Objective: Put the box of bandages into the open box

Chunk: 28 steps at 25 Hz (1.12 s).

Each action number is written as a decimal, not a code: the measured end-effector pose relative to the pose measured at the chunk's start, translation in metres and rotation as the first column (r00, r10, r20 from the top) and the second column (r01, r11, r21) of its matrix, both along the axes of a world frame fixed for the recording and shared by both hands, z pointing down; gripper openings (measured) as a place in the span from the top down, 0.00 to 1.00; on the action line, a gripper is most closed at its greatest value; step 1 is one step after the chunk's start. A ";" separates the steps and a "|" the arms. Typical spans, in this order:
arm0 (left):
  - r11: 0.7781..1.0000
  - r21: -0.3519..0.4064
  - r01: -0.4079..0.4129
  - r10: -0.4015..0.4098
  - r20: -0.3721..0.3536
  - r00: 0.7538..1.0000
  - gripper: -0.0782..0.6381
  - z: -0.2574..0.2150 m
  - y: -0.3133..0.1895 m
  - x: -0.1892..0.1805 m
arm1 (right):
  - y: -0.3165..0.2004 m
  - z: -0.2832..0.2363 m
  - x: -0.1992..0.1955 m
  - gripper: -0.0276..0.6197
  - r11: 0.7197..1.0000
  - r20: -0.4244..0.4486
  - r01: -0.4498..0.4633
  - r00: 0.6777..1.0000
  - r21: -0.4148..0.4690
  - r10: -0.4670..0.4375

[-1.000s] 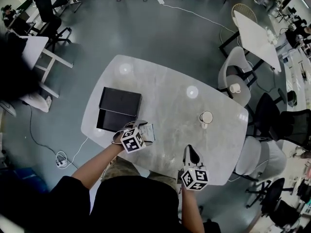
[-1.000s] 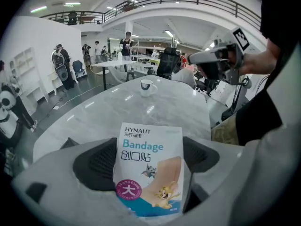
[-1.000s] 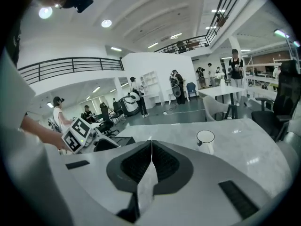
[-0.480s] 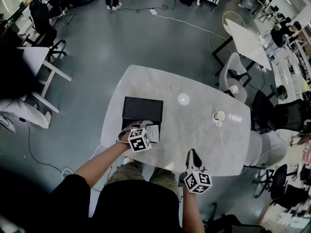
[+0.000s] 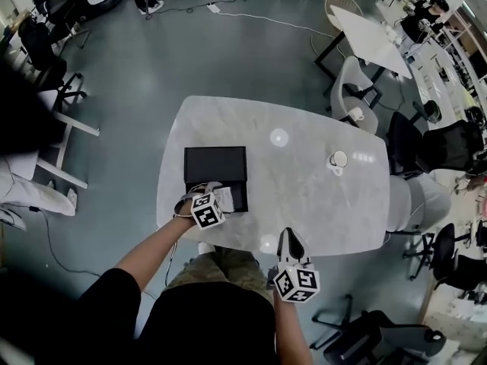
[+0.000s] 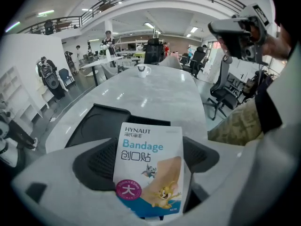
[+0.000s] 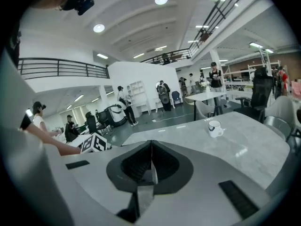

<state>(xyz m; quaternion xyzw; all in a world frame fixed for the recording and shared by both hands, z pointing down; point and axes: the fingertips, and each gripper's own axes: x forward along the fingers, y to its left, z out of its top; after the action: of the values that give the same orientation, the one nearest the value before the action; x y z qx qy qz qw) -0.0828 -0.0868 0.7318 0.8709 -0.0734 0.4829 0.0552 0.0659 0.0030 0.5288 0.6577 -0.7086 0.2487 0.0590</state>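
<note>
between the ribbed pads of the left gripper, nearest its own camera, the box of bandages is pinched by its two long sides. its printed face is up and its long axis runs 6 to 12 o'clock, straight along the jaws. this hand alone has any say in the coming move.

just beyond the carton's top edge, at 11 o'clock in the left gripper view and lower down, lies the open box, a shallow black tray flat on the table. from the head view the carton seems to hang over the tray's near right part, though whether it touches the rim cannot be told. what is left looks like a short carry toward 11 o'clock, a dip, and a release.

at 4 o'clock from the left hand in the head view, the right gripper hangs by the table's near edge, well apart from both boxes, its jaws pressed together on nothing.

farther off, at 2 o'clock, a white mug stands clear of the path.
</note>
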 end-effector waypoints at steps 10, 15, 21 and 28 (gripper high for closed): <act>0.998 -0.054 0.007 -0.004 0.058 0.998 0.28 0.042 -0.016 0.012 | -0.006 0.017 0.020 0.94 0.998 0.062 -0.050 0.997 -0.044 0.053; 0.998 -0.058 -0.027 0.032 0.083 0.996 0.28 0.054 -0.020 0.021 | -0.019 0.026 0.026 0.94 0.997 0.055 -0.013 0.998 -0.070 0.017; 0.996 -0.077 -0.033 0.040 0.093 0.995 0.28 0.059 -0.015 0.024 | -0.030 0.031 0.034 0.94 0.996 0.057 0.020 0.998 -0.088 -0.015; 0.996 -0.090 0.027 -0.023 0.050 0.998 0.28 0.054 -0.017 0.027 | -0.040 0.031 0.036 0.94 0.995 0.066 0.043 0.997 -0.086 -0.038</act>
<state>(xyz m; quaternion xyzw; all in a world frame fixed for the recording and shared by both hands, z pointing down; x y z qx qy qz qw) -0.0558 -0.1036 0.7858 0.8544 -0.0635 0.5061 0.0989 0.1023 -0.0370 0.5599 0.6316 -0.7118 0.2993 0.0697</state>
